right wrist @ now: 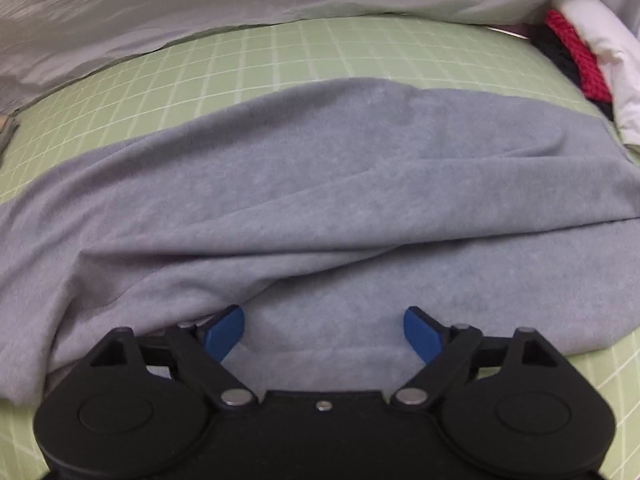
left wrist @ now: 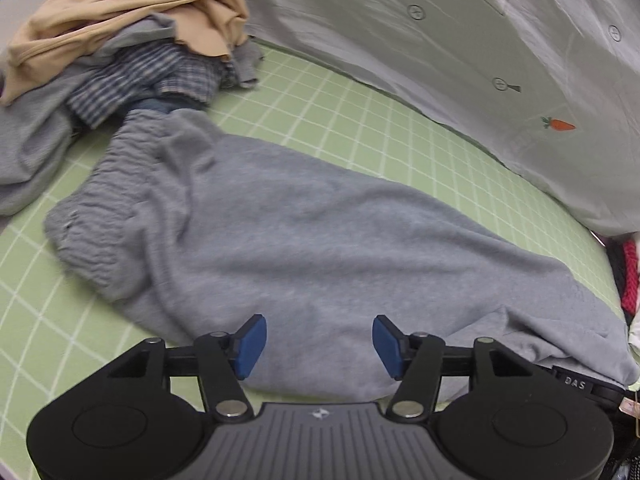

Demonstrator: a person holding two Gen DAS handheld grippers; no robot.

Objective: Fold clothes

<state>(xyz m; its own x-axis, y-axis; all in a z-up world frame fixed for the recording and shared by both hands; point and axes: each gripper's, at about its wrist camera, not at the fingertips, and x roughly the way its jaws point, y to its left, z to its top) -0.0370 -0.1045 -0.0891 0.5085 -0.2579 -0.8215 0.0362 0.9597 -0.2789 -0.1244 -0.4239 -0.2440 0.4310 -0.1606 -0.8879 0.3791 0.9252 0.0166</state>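
The grey sweatpants (left wrist: 304, 248) are lying lengthwise across the green gridded surface (left wrist: 320, 112), with the gathered elastic waistband (left wrist: 100, 208) pointing toward the pile of unfolded clothes (left wrist: 120, 40) at the far left and the leg end trailing to the right. The garment is appearing already doubled, one leg over the other, so the step in hand is judged to be the pause between folds: both tools are hovering empty above the cloth. The left tongs (left wrist: 319, 346) are standing partly apart, the blue pads (left wrist: 250, 346) gripping nothing, with grey fabric showing beneath the gap. The right tongs (right wrist: 324, 330) are standing wider, likewise holding nothing; whether the left-hand pad is brushing the raised fold (right wrist: 280, 240) beside it cannot be told. The next move is likely calling for each tool to pinch through both layers near one end and carry it over toward the other, keeping the edges square. The material is looking like a soft, thick, matt fleece knit, slumping in broad rounded creases rather than sharp ones; it will probably hold a fold loosely and drag on the surface. A pale, smooth, lightly wrinkled sheet (left wrist: 460, 40) with small printed marks and a carrot motif (left wrist: 560, 124) is bordering the far edge. Red knitted fabric (right wrist: 576, 60) and a white item are lying at the right edge.
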